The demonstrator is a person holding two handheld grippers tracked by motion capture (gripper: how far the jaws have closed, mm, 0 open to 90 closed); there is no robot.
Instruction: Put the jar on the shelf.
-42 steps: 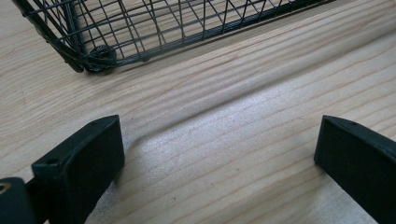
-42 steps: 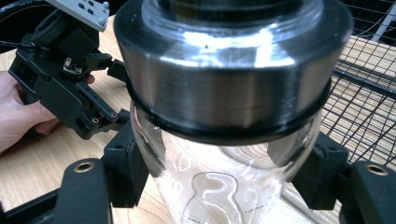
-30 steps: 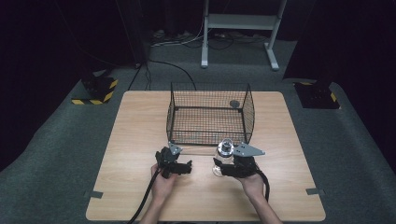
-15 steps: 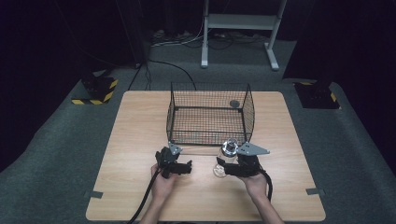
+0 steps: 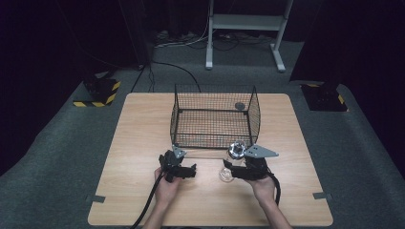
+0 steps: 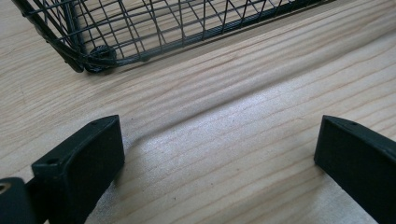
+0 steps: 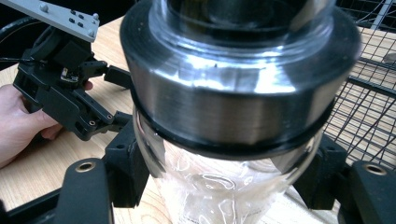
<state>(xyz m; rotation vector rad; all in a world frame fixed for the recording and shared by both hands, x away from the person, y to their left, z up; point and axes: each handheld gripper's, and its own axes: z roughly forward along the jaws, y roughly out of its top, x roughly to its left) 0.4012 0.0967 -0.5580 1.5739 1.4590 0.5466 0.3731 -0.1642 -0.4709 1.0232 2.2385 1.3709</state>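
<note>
A clear glass jar with a wide silver metal lid sits between the jaws of my right gripper, which is shut on its glass body just under the lid. In the high view my right gripper holds the jar tilted just above the table, lid end toward the black wire basket. My left gripper rests low over the wood by the basket's near left corner. Its jaws stand wide open with bare table between them.
A small grey disc lies inside the basket at its far right. The basket's corner foot is close ahead of the left gripper. The wooden table stands on grey carpet, with a metal stand behind it.
The right gripper with the jar has edged slightly to the right. The left gripper has stayed put.
</note>
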